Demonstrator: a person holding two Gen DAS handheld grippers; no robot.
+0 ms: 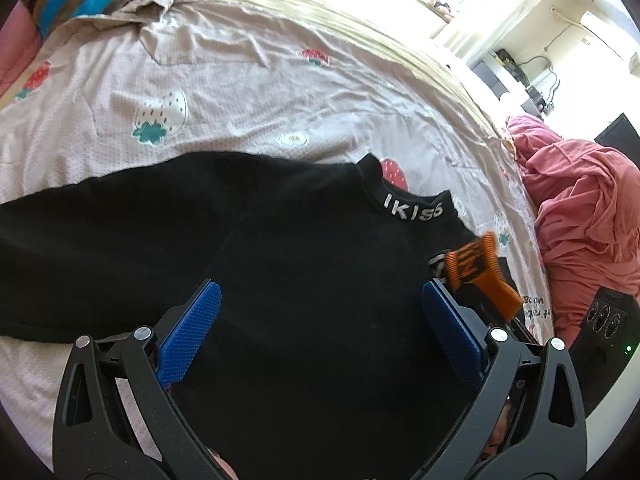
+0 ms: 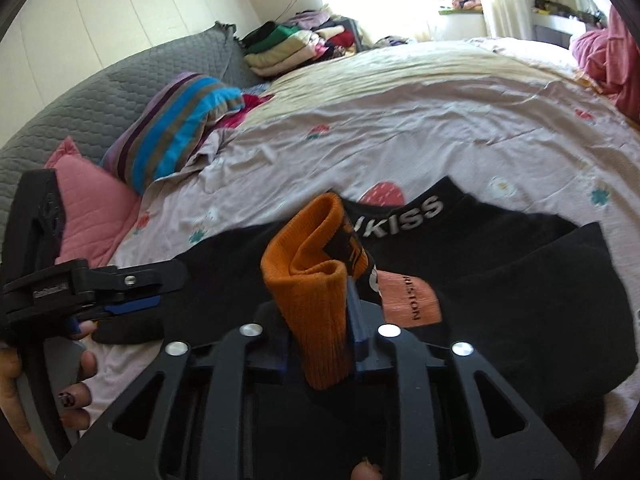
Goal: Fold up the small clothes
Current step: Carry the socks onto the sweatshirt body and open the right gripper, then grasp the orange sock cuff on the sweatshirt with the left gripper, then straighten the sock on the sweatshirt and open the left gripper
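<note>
Left gripper (image 1: 320, 312): jaws wide apart, poised over the black top (image 1: 248, 248), gripping nothing. Right gripper (image 2: 320, 328): jaws clamped on one orange sock cuff (image 2: 316, 280), raised above the top. One black top (collar lettered "KISS") lies flat on the strawberry-print bed sheet (image 1: 240, 92). One striped pillow (image 2: 176, 128); one pink pillow (image 2: 92, 212); one stack of folded clothes (image 2: 288, 46).

Left gripper (image 1: 320, 320) spread over black top (image 1: 280, 240) — apparently untouched.
</note>
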